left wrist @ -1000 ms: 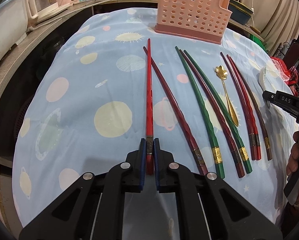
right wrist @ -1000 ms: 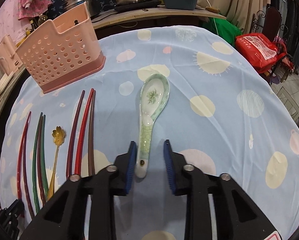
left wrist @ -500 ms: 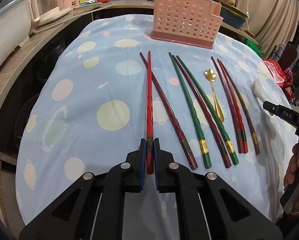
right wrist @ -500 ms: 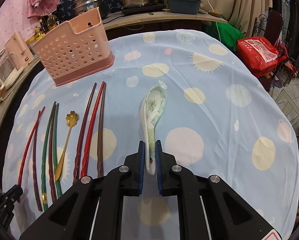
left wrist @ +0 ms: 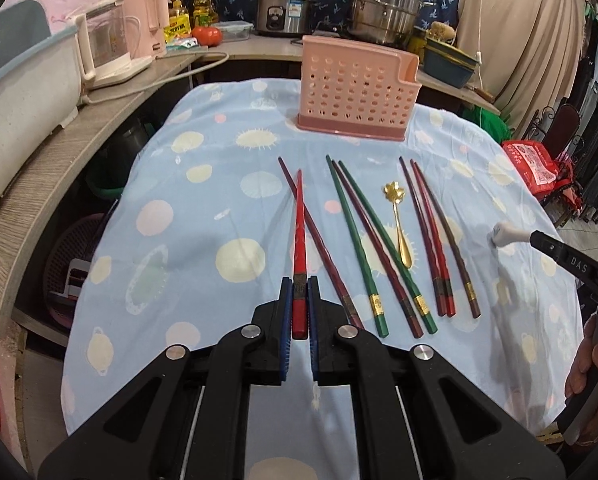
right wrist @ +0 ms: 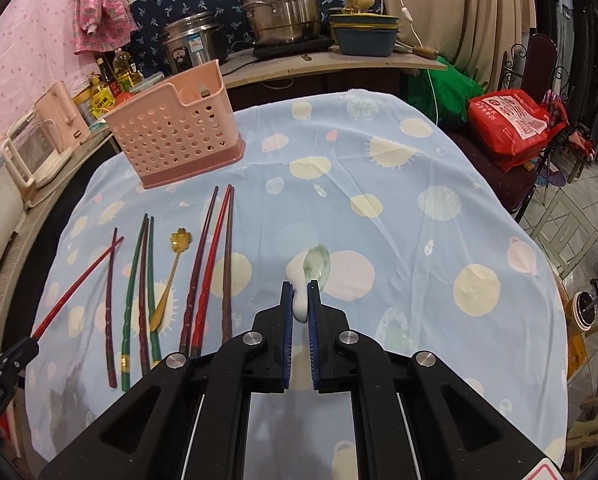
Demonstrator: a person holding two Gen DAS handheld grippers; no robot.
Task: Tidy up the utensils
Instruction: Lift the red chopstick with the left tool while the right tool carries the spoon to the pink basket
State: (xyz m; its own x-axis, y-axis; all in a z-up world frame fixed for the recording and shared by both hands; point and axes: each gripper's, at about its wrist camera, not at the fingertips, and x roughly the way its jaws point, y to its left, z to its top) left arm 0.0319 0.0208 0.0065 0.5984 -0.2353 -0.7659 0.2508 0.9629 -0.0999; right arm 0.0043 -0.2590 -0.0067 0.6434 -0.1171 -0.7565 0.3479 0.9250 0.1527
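Note:
My left gripper (left wrist: 299, 285) is shut on the thick end of a bright red chopstick (left wrist: 299, 232), which is raised with its tip over a dark red chopstick (left wrist: 319, 240) on the cloth. In the right wrist view the red chopstick (right wrist: 79, 278) slants up from the left gripper (right wrist: 31, 345). My right gripper (right wrist: 300, 289) has its jaws closing, with the handle of the white-and-green ceramic spoon (right wrist: 317, 266) pinched between the pads and lifted off the cloth. The pink perforated utensil basket (left wrist: 355, 88) stands at the far side of the table.
Several green, dark red and brown chopsticks (left wrist: 379, 248) and a gold flower spoon (left wrist: 399, 220) lie in rows on the blue spotted tablecloth (left wrist: 187, 240). Pots, bottles and a kettle crowd the counter behind. A red bag (right wrist: 511, 124) sits to the right of the table.
The right jaws closed on the spoon handle and lifted the spoon. The left gripper rose with the red chopstick. Both views pulled back from the table.

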